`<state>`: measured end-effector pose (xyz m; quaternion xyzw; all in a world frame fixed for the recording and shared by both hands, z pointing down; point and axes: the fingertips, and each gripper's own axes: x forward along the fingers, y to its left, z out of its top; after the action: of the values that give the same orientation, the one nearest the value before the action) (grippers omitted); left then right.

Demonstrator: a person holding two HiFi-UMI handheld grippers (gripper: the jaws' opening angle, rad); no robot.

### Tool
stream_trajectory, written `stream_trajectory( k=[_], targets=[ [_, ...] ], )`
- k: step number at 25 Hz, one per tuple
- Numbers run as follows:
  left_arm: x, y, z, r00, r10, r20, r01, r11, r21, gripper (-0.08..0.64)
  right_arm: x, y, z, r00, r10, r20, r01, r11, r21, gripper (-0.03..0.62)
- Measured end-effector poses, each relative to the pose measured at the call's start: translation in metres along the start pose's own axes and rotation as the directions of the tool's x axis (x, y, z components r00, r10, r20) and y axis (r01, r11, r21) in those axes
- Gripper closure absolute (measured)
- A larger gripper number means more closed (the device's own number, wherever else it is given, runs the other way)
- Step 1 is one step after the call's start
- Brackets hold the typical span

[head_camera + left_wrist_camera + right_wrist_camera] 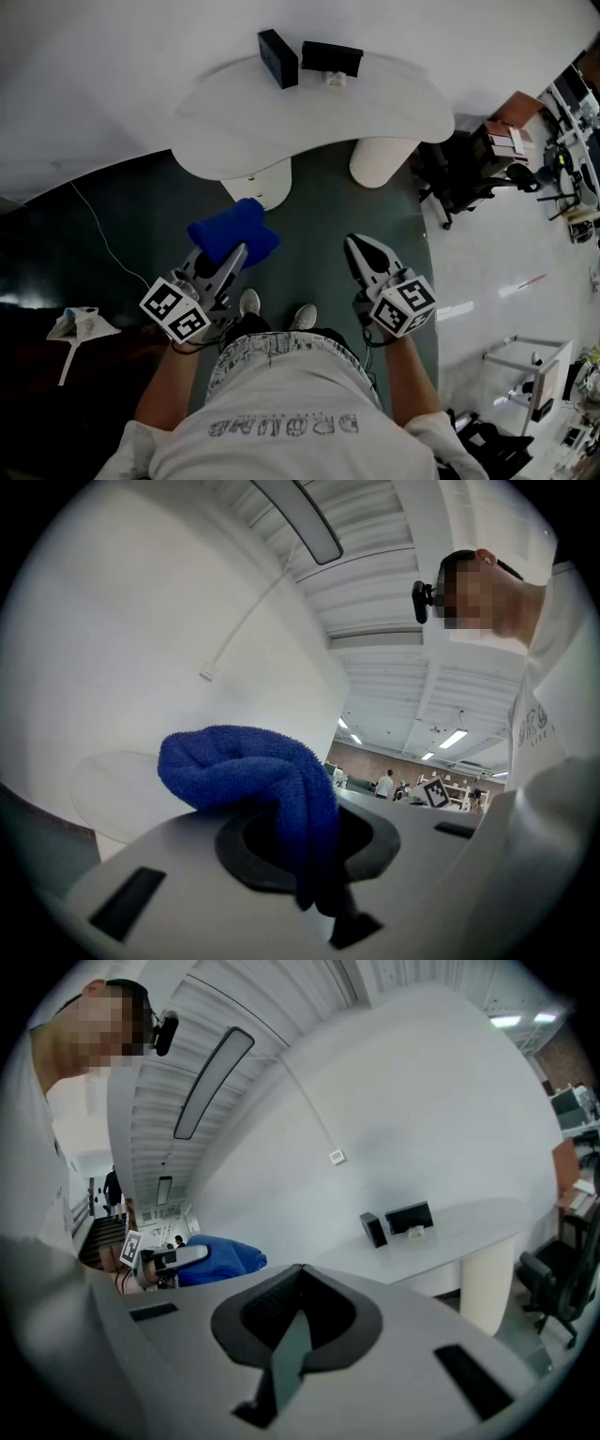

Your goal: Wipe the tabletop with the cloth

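White tabletop [375, 108] not yet touched, cloth [234, 232] ready in the left gripper [236, 251]

Against the white wall stands the curved table, and its top looks dry and plain, with no wipe mark that I can see. At the back edge there are two black boxes [278, 58] [331, 58] and a small white item [336, 80] just beside the second one. Between the person and the table lies the dark green floor [319, 206], so both grippers are well apart from the surface.

From the left gripper view I read that the jaws are closed on the blue cloth [244, 761]: one fold goes down between them and the rest bulges above in a thick roll. The right gripper [356, 244] has its jaws together and nothing is between them; in its view I see the tabletop [450, 1227] far ahead.

My judgement is that the picking of the cloth is done and the wiping itself has not begun. What is left is to bring the cloth to the surface, press it flat and sweep across the top, with care around the two boxes.
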<state>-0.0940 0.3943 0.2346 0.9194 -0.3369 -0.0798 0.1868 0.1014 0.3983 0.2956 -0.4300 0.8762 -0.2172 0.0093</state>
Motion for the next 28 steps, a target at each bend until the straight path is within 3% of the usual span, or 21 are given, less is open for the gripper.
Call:
stream_trajectory(
  k=[9, 28],
  targets=[
    [0.016, -0.009, 0.0, 1.0, 0.024, 0.013, -0.025, 1.0, 0.01, 0.491, -0.008, -0.022, 0.004, 1.0, 0.0, -0.016, 0.0, 1.0, 0.018, 0.584],
    [0.059, 0.031, 0.01, 0.999, 0.04, 0.031, -0.04, 0.999, 0.008, 0.491, 0.024, -0.065, 0.025, 1.0, 0.008, -0.005, -0.008, 1.0, 0.017, 0.584]
  ],
)
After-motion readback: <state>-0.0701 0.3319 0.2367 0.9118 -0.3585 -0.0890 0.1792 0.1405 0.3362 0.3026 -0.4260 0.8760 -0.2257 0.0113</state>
